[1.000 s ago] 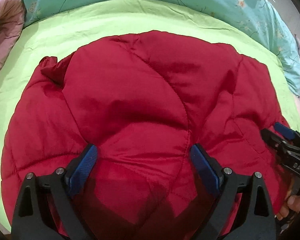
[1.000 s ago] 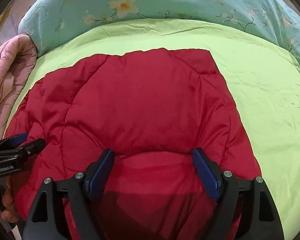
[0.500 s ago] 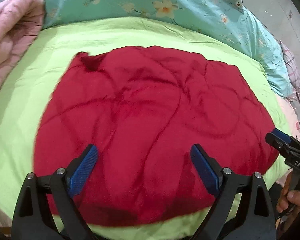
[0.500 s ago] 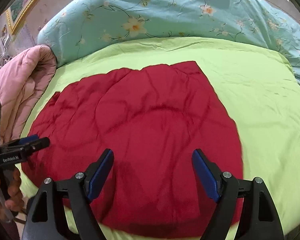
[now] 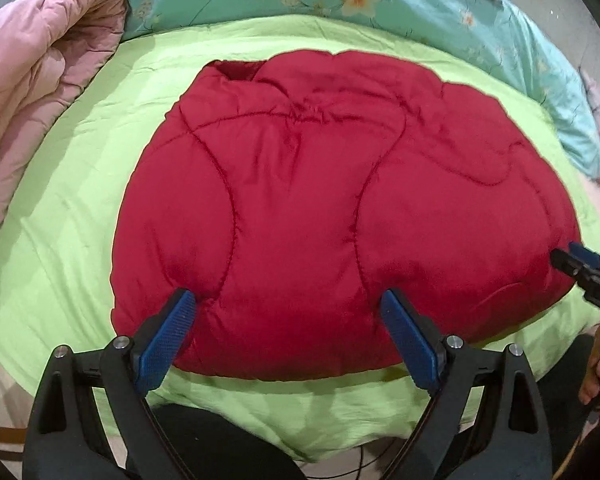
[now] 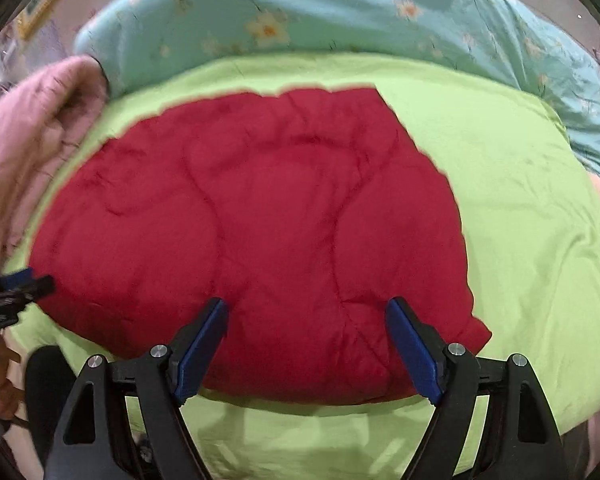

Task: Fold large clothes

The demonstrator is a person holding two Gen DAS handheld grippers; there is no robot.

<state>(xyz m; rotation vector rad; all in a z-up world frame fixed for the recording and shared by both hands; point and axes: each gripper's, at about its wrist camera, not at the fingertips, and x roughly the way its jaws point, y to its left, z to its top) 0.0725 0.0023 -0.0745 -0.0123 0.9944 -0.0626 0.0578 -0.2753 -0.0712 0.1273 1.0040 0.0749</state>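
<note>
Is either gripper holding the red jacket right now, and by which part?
Nothing is held. Left gripper and right gripper hang open above the red quilted jacket.

Glossy quilted red jacket (image 5: 340, 208) on matt green sheet (image 5: 80, 184)

I see one red quilted garment (image 5: 340, 208), puffy and satiny, lying folded into a rounded, roughly flat bundle on the lime-green bed sheet (image 5: 80, 208). In my left view it fills the centre, with curved stitch lines running from 12 toward 6 o'clock and a small dark opening at its 11 o'clock edge. In my right view, which is blurred, its squared corner sits toward 1 o'clock and its lower corner at 5 o'clock.
</note>
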